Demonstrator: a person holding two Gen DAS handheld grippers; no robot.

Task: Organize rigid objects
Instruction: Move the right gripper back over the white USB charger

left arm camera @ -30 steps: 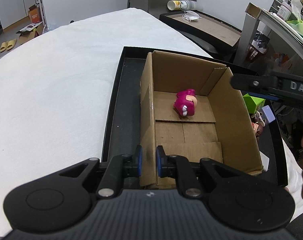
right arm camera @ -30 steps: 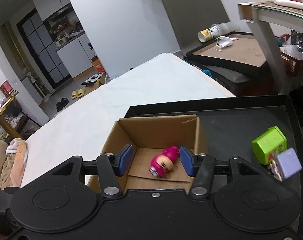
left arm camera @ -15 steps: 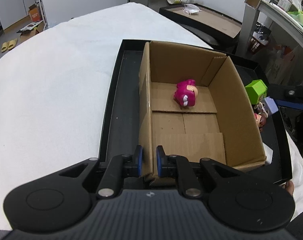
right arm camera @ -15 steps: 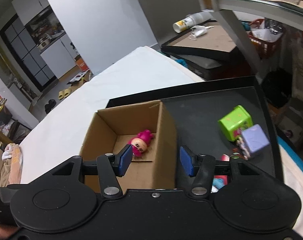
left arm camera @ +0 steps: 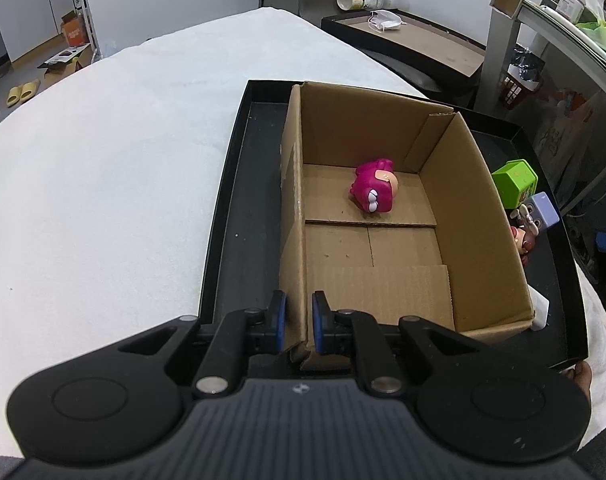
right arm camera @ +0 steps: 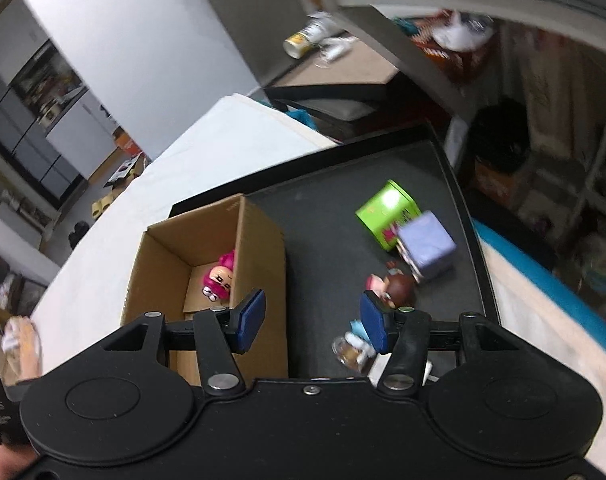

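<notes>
Cardboard box (left arm camera: 455, 184): standing open-topped at the left of the black tray (left arm camera: 243, 184), which is resting on a white cloth (left arm camera: 103, 180); flaps lying flat on its floor.
Left gripper (left arm camera: 299, 322): jaws nearly closed and pinching the near-left wall of the cardboard box at its corner; one blue pad sitting outside the wall, the other inside; pointing steeply downward.
Pink figure (left arm camera: 373, 192): lying on its side on the box floor toward the far end; well apart from the left jaws and clear of both pads.
Right gripper (right arm camera: 313, 318): jaws standing partly apart and gripping nothing; hovering over the tray just right of the box, with bare tray showing between the pads; view blurring.
Brown-haired figure (right arm camera: 395, 288): lying on the tray just beyond the right pad, outside the gap; touching cannot be told.
Clear-domed toy (right arm camera: 351, 352): lying partly hidden behind the right finger, near the tray's front edge.
Green cube (right arm camera: 387, 212): sitting on the tray beyond the jaws, right of the box.
Lilac cube (right arm camera: 427, 246): sitting against the green cube, nearer the gripper.
</notes>
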